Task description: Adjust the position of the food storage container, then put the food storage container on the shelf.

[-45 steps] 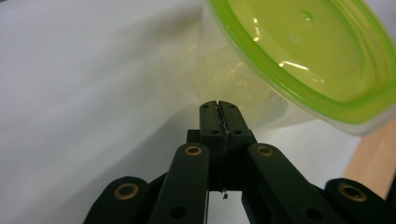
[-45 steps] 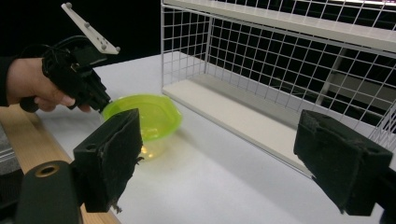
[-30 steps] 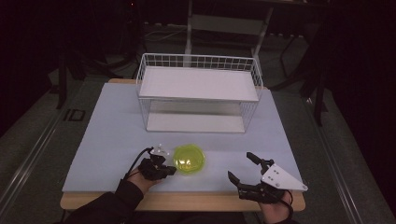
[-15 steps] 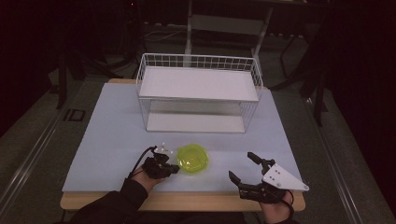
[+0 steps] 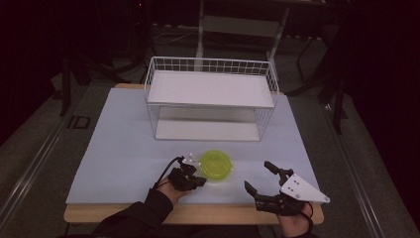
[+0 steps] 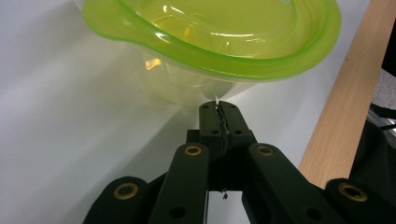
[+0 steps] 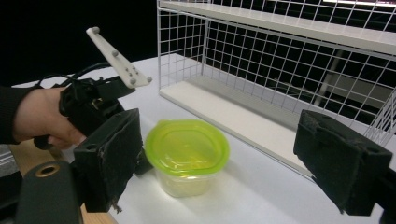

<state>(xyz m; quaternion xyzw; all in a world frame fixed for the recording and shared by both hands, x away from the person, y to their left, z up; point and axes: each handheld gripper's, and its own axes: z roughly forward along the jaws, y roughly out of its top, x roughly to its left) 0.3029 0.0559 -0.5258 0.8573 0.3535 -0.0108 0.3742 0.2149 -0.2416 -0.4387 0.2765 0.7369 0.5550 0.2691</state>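
Right now I am holding my left gripper with its jaws pressed together, tips just beside the base of the green-lidded container sitting on the white table. My right gripper is hovering well apart, jaws spread wide. Behind the container, the wire rack is standing.
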